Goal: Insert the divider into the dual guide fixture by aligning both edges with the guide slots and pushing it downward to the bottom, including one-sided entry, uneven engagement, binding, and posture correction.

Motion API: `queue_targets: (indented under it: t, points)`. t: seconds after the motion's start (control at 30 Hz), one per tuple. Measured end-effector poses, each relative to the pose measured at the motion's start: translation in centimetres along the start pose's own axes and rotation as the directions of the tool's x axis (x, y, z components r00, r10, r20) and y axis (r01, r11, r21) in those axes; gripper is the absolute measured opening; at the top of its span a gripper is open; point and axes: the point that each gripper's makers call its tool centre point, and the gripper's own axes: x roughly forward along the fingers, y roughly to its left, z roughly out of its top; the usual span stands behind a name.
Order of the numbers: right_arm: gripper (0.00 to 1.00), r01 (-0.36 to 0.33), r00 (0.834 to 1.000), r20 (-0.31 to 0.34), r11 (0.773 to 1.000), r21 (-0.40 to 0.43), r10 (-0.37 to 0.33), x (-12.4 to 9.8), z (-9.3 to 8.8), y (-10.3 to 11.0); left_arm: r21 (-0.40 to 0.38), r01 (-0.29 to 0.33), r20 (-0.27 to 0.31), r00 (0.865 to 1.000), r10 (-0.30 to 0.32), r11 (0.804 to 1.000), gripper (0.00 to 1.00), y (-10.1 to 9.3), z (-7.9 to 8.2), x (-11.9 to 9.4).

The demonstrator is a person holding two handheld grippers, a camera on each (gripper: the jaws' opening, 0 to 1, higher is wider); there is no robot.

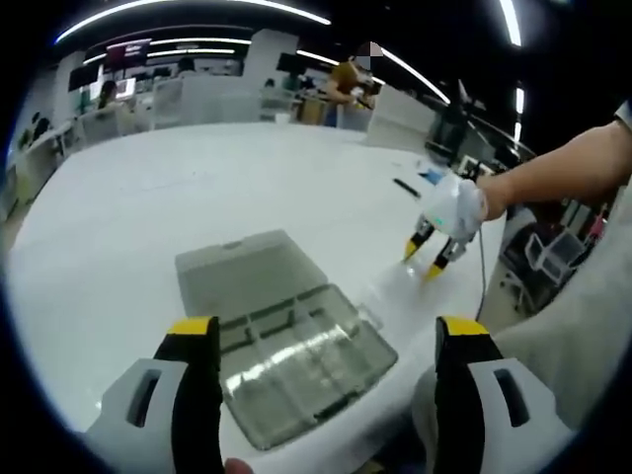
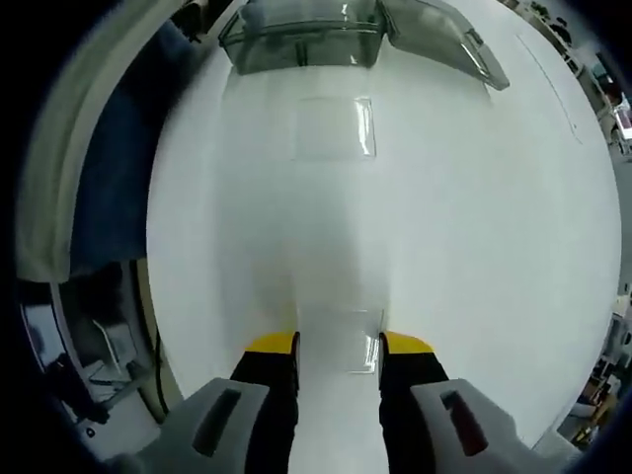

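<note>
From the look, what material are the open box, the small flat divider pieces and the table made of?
Open box: likely smoky translucent plastic; the table shows through and glossy streaks reflect on it.
Divider pieces: seemingly clear thin plastic; only edges and glints show. One lies between the right gripper jaws.
Table: smooth white surface, slight sheen; material unclear.
</note>
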Motion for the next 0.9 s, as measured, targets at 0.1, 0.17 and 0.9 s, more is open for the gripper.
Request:
queue_targets:
  t: [0.1, 0.17, 0.9]
  points:
    - [0.26, 0.009, 1.0, 0.0, 1.0, 0.001, -0.009, -0.3, 0.2, 0.3, 0.003, 0.005, 0.003, 1.0, -0.005, 1.0, 0.87, -0.1, 0.1, 0.1]
    - [0.26, 0.017, 1.0, 0.001, 1.0, 0.001, -0.017, -0.5, 0.3, 0.3, 0.004, 0.008, 0.002, 1.0, -0.008, 1.0, 0.87, -0.1, 0.0, 0.1]
    - [0.26, 0.116, 0.991, 0.075, 0.993, -0.024, -0.114, -4.5, 4.8, 1.1, -0.006, 0.05, 0.011, 0.999, -0.05, 0.999, 0.85, -1.0, -0.6, -0.3]
